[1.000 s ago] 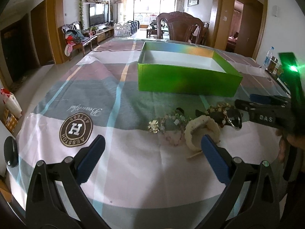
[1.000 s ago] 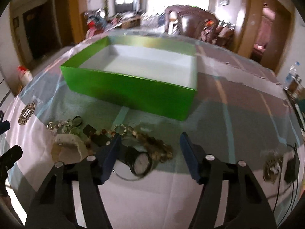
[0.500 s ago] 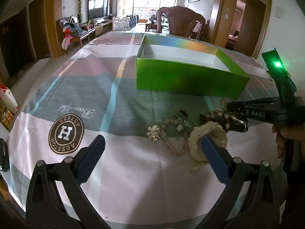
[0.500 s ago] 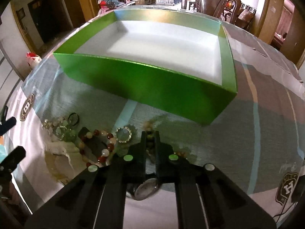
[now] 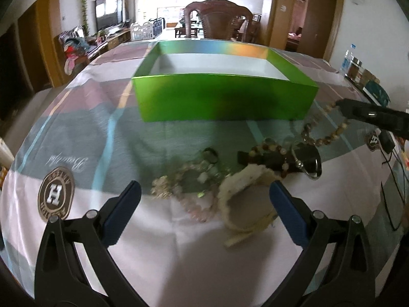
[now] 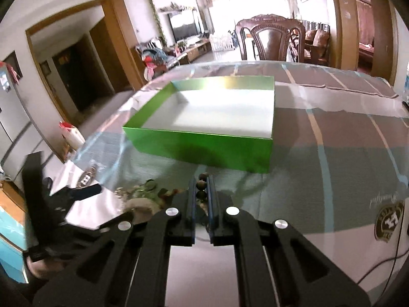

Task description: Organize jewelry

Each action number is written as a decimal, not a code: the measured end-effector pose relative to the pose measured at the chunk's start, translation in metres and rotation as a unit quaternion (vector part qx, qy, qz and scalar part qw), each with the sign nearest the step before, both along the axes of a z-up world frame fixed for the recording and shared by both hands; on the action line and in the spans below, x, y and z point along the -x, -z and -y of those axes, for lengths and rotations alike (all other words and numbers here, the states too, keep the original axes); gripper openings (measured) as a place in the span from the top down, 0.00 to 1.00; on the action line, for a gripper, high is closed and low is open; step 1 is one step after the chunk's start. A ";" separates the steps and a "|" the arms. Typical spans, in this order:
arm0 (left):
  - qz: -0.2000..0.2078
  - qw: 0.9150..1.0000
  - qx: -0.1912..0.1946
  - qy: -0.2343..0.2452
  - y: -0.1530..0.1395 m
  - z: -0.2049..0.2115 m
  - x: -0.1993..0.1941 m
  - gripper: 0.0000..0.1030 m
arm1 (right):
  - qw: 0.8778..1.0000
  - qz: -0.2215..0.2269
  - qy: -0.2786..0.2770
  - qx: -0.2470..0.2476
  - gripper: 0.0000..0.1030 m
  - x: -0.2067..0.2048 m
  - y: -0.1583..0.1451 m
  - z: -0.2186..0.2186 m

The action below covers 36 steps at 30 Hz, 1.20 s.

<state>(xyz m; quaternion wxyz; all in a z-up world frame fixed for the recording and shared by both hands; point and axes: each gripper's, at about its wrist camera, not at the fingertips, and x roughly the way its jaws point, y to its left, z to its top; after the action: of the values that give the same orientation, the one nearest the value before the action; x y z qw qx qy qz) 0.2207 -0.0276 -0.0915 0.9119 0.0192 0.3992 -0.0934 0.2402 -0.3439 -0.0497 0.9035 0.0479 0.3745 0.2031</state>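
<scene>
L gripper (image 5: 204, 204), nearest in its own view, has its 2 blue pads (image 5: 122, 212) wide apart w/ nothing between; they sit low over the tablecloth (image 5: 179, 255), framing the jewelry pile (image 5: 237, 174). Pile count, as far as blur allows: 1 cream woven bangle (image 5: 245, 204) closest, 1 pale pink bead bracelet (image 5: 196, 204) touching its L side, 1 sparkly flower-like piece (image 5: 161, 189) at the pile's L end, 1 small dark ring (image 5: 211, 153) behind that, 1 red/amber bead bracelet (image 5: 271, 151), 1 dark-strapped watch (image 5: 306, 163) on the R end. Rest of the tangle too smeared to split. R gripper (image 6: 201, 186) is clamped tight on 1 brown bead strand (image 5: 327, 133); in the L view the strand hangs as a loop from the black tips at frame R, lifted above the cloth, its low end just over the watch. In the R view a few beads show pinched betw. the 2 fingers. Beyond the pile: 1 green box (image 5: 225, 97), open top, white inside, nothing seen in it, near wall facing the pile w/ a strip of bare cloth between. Cloth is open L of the pile, w/ 1 round H logo (image 5: 56, 194) there, & R of the box. 1 carved wooden chair (image 5: 219, 18) stands past the table's far edge.
</scene>
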 end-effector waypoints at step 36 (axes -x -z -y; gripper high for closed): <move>0.101 0.993 0.067 0.002 -0.089 -0.033 0.097 0.83 | 0.996 0.073 -0.010 -0.051 0.93 0.080 -0.044 -0.011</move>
<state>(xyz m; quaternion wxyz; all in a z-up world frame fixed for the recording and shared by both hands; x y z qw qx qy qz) 0.1242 0.0053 -0.0023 0.9468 -0.0315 0.2974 -0.1193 0.1599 -0.3326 -0.0058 0.9227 0.0751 0.2969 0.2341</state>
